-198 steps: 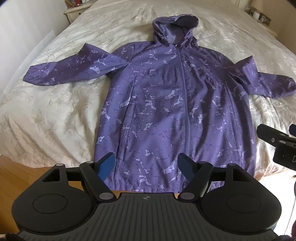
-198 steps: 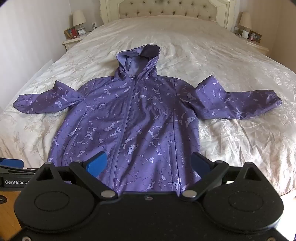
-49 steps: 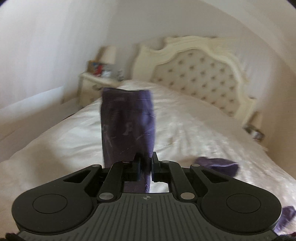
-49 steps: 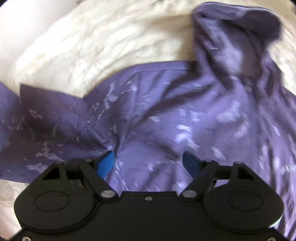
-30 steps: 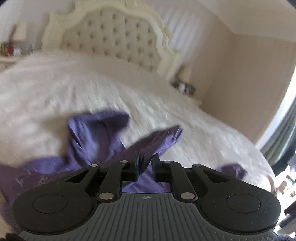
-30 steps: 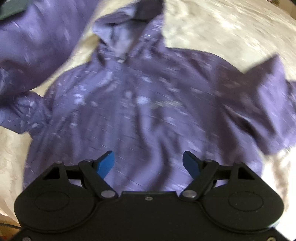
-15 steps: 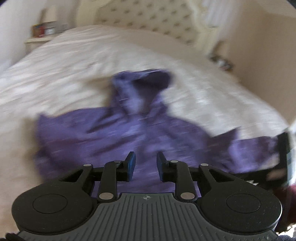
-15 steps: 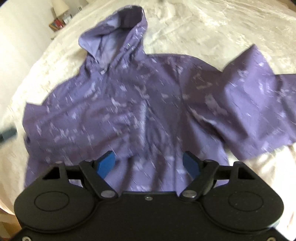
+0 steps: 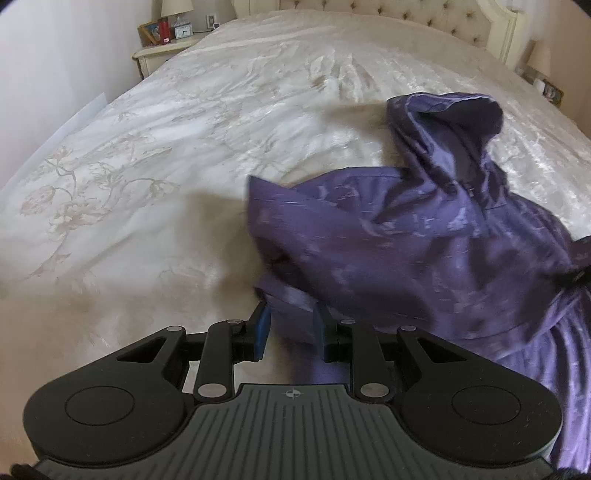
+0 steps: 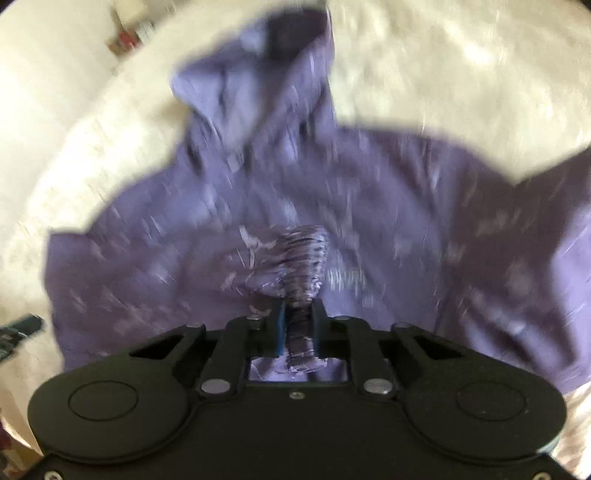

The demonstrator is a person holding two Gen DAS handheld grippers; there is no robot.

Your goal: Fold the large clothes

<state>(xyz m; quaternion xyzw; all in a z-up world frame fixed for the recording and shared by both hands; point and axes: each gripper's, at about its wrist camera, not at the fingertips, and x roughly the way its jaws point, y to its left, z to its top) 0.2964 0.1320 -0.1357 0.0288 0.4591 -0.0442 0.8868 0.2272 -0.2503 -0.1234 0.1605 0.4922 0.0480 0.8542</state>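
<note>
A purple patterned hooded jacket (image 9: 424, 251) lies on the cream bedspread (image 9: 184, 147), hood (image 9: 443, 122) toward the headboard. Its left side is folded in over the body. My left gripper (image 9: 290, 328) hangs low at that folded edge, its blue pads apart; fabric reaches between them but is not pinched. In the blurred right wrist view, my right gripper (image 10: 298, 328) is over the middle of the jacket (image 10: 406, 221). Its jaws are closing on a gathered, ribbed bunch of jacket fabric (image 10: 303, 251), which fills the narrow gap between the pads.
A nightstand (image 9: 166, 51) with a lamp and small items stands at the far left of the bed, and the tufted headboard (image 9: 443, 22) is beyond. Bare bedspread (image 10: 443, 55) spreads to the left of the jacket and past the hood.
My left gripper let go of the sleeve it carried and dropped toward the jacket's folded left edge. My right gripper's jaws went from wide open to closed on bunched fabric.
</note>
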